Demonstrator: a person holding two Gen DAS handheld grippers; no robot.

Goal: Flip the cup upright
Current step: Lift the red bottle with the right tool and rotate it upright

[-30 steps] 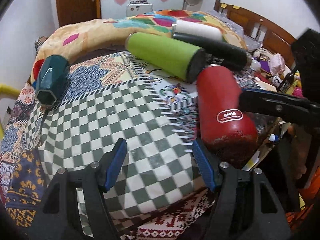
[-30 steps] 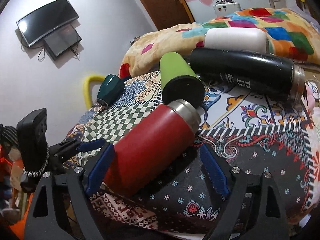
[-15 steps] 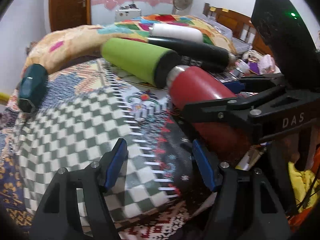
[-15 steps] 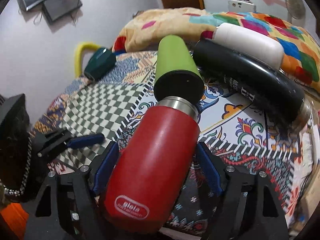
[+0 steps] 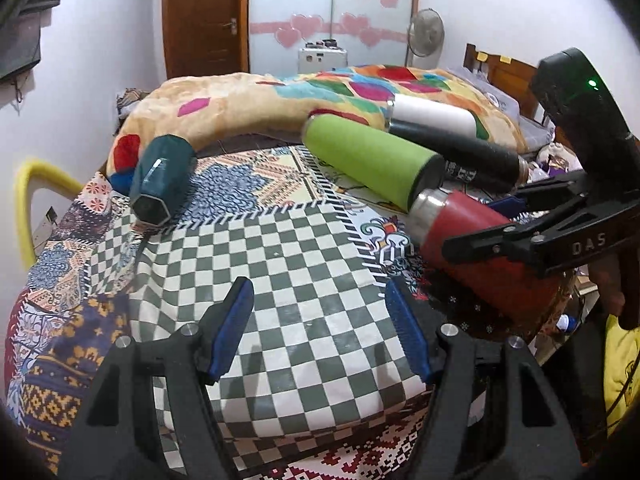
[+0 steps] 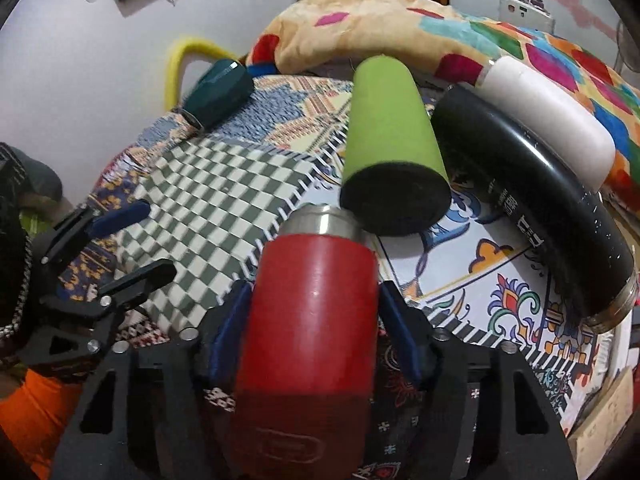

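A red cup [image 6: 312, 312] with a steel rim lies on its side on the patterned cloth [image 5: 280, 264], rim pointing away. My right gripper [image 6: 314, 320] is shut on the red cup, one blue pad on each side of it. The red cup [image 5: 472, 248] and the right gripper [image 5: 532, 236] also show in the left wrist view. My left gripper [image 5: 320, 328] is open and empty above the checked part of the cloth, left of the red cup.
A green cup [image 6: 388, 144], a black cup [image 6: 532, 184] and a white cup [image 6: 548, 108] lie side by side behind the red one. A dark teal cup [image 5: 160, 180] lies at the far left. A colourful rolled blanket [image 5: 248, 100] borders the back.
My right gripper has closed in around the red cup and its pads now press its sides. The left gripper has drawn back to the left, away from the red cup.
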